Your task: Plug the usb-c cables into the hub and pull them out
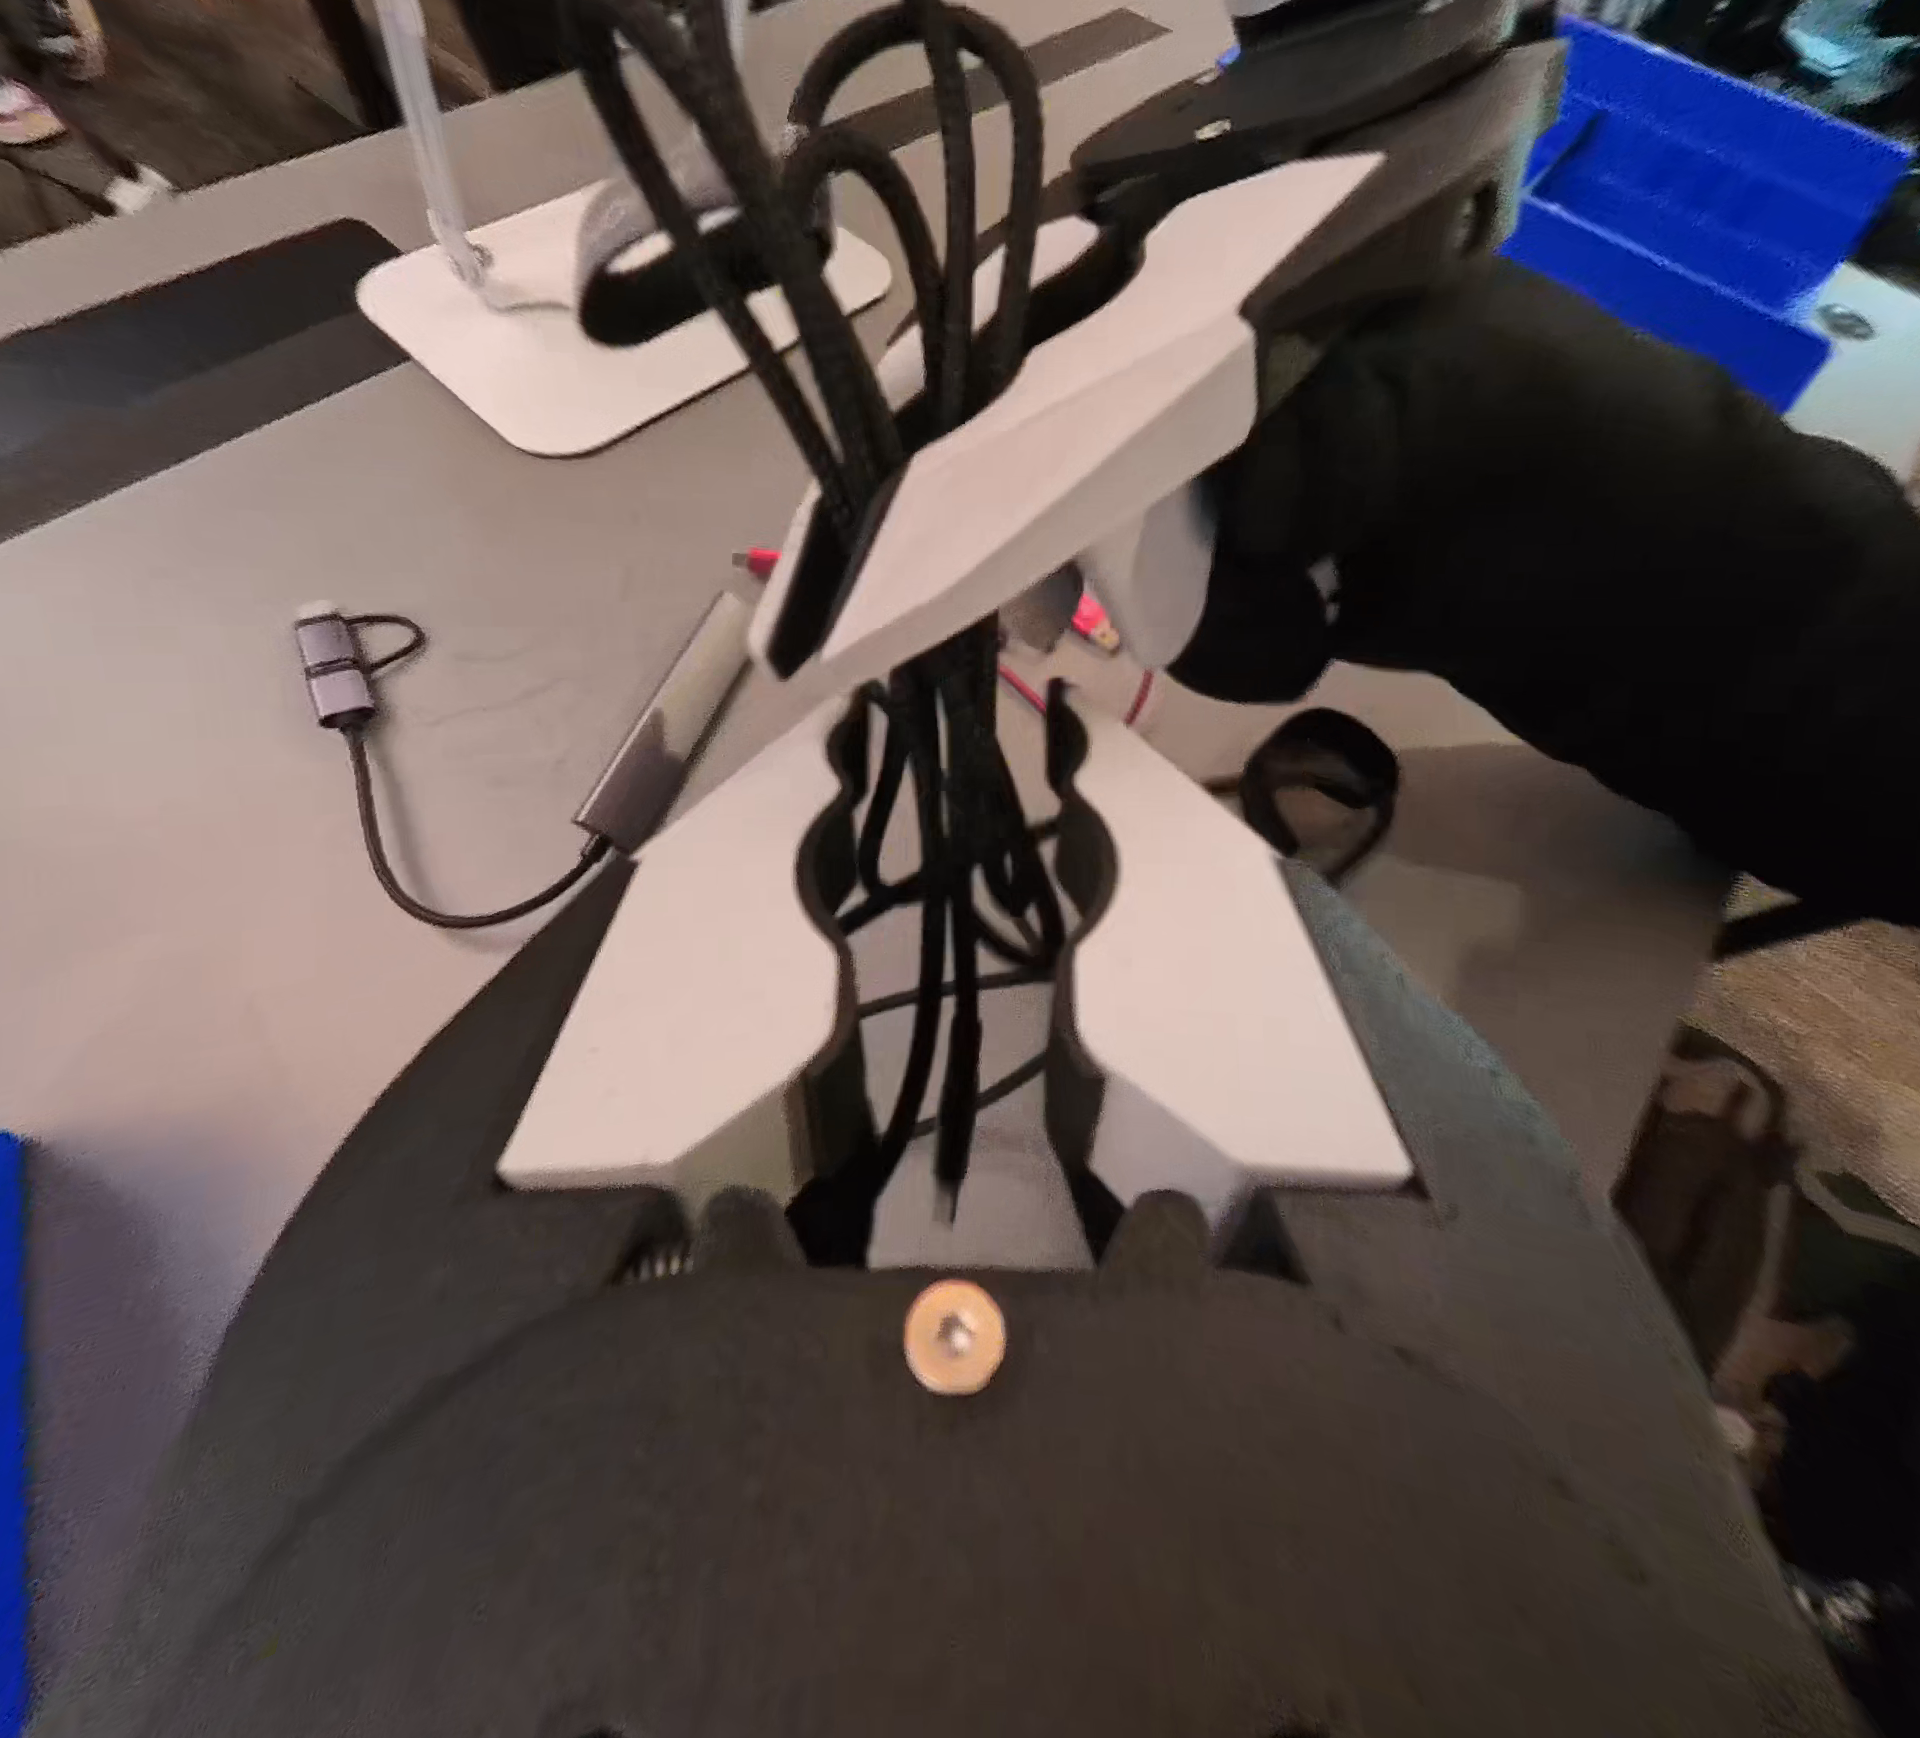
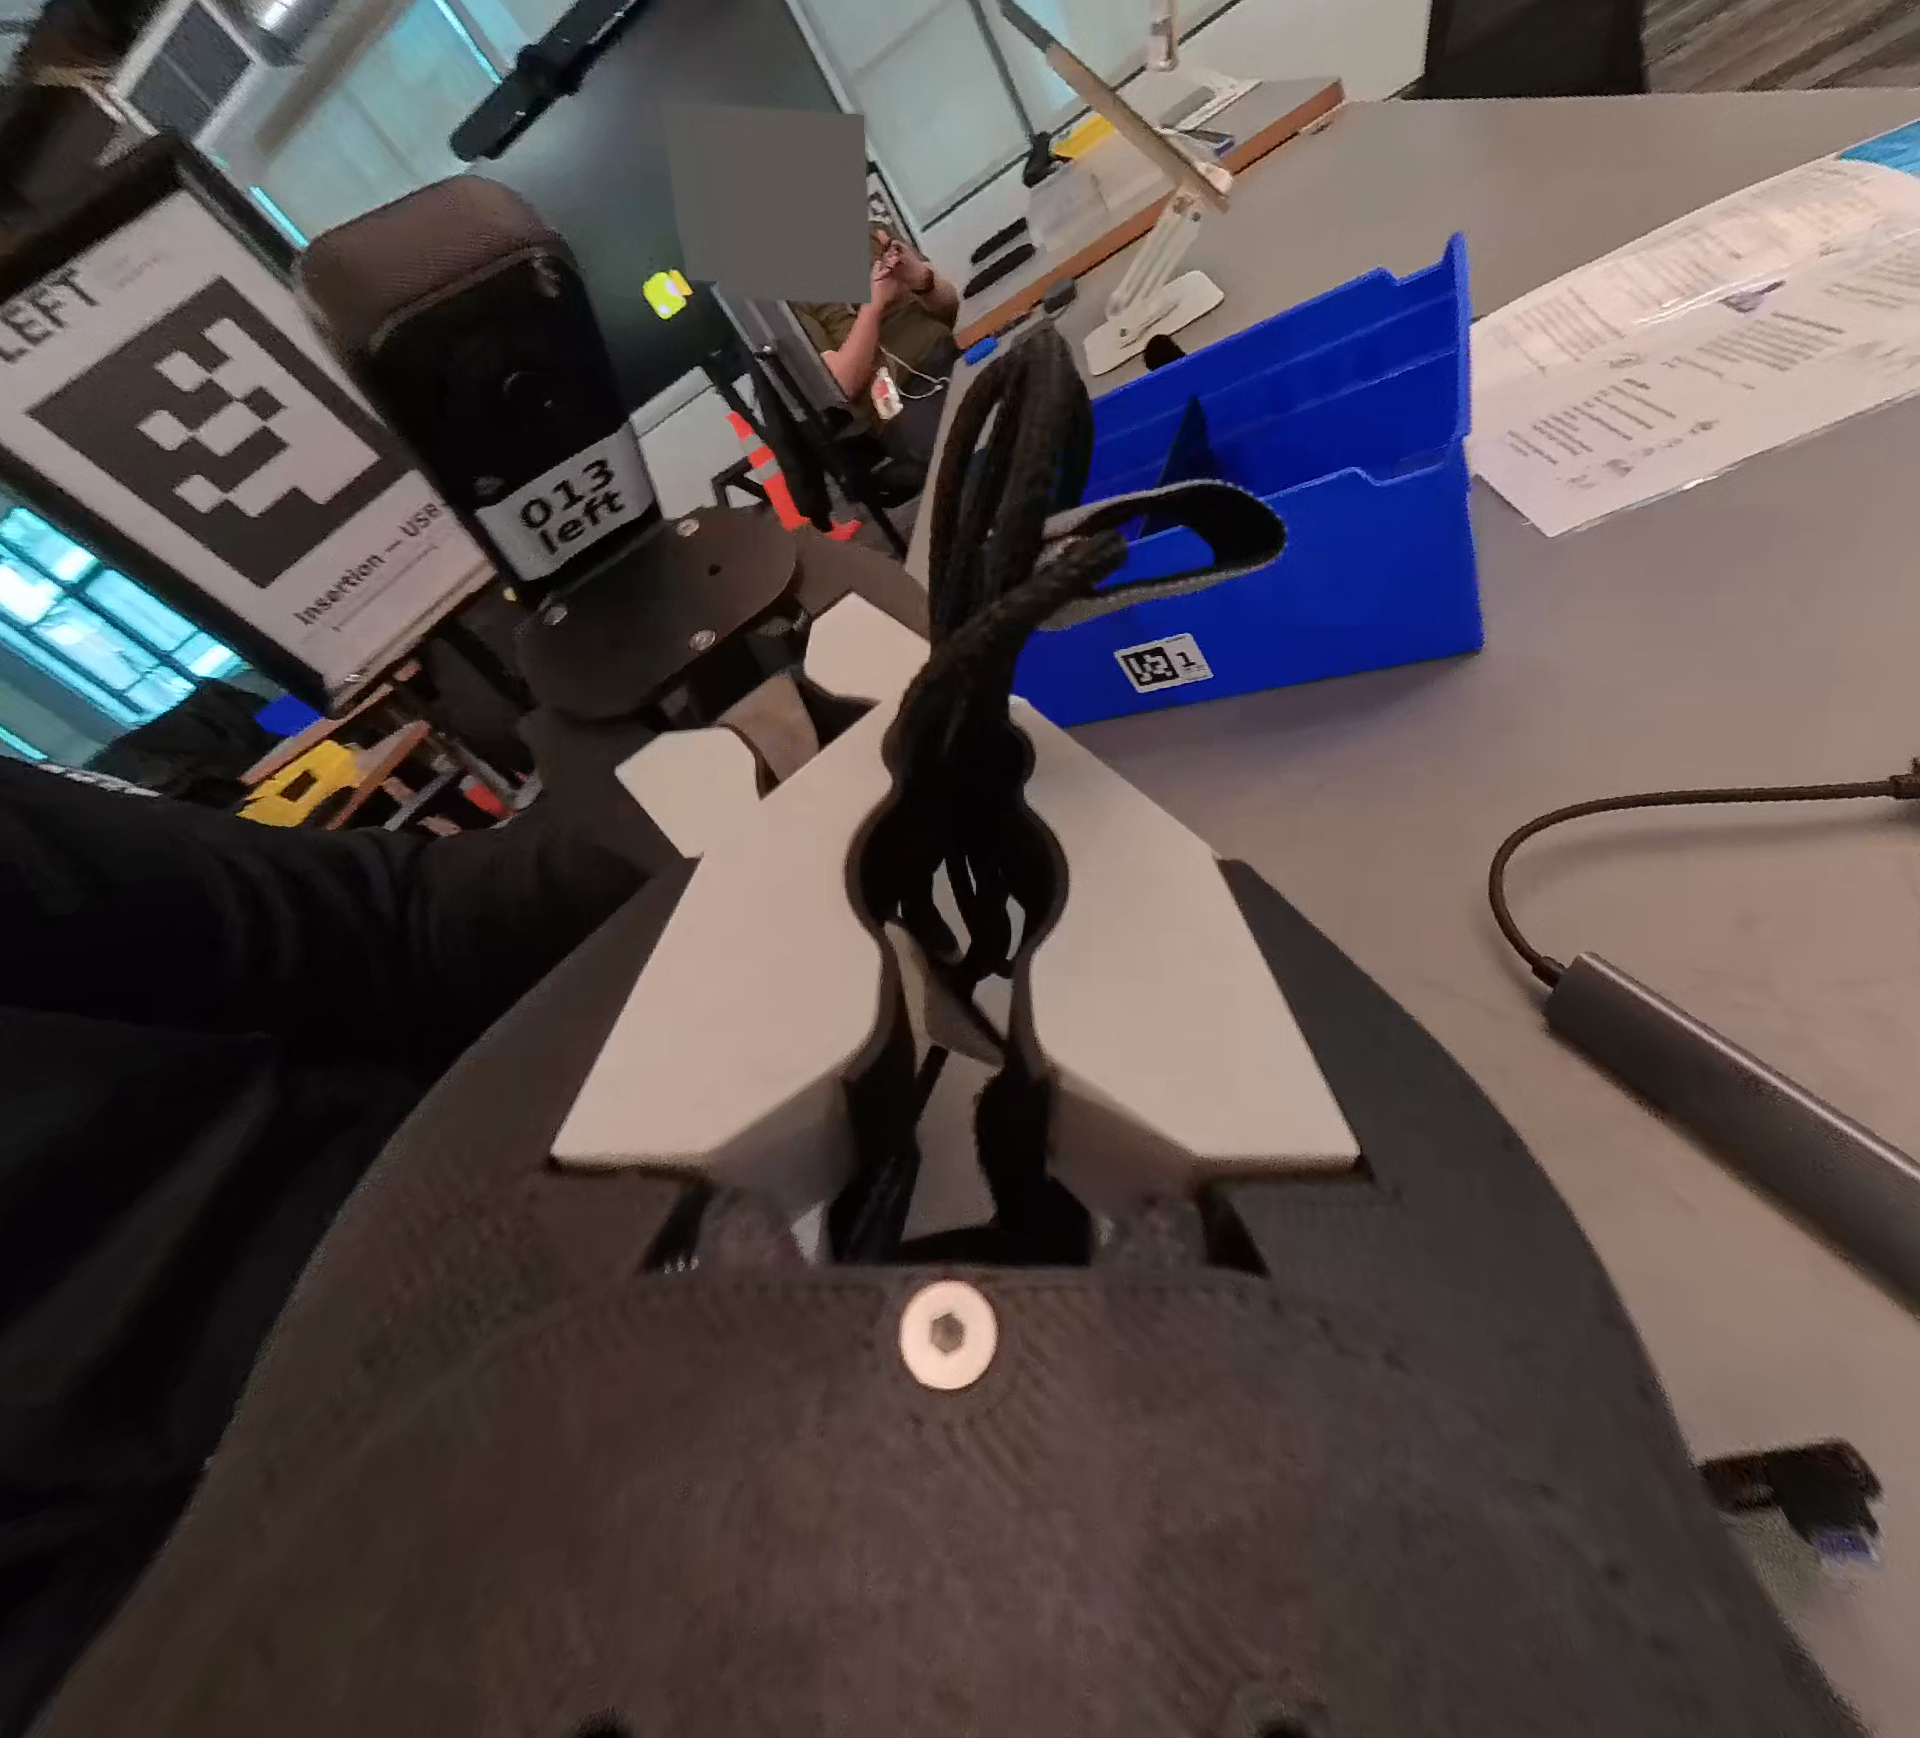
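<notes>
A bundle of black braided USB-C cables stands up in the air over the grey table. My right gripper comes in from the upper right and is shut on its middle; in the right wrist view its tips pinch the bundle. My left gripper is nearly closed around the lower strands, which fill the gap between its fingers. It also shows in the right wrist view. A loose strap hangs off the bundle. The grey hub lies on the table with nothing plugged in, also seen in the right wrist view.
The hub's lead ends in a small grey adapter plug. A red cable lies behind the grippers. A white lamp base, a blue bin and papers are on the table. A person sits far behind. Spacing between my two grippers at the tips: around 6 cm.
</notes>
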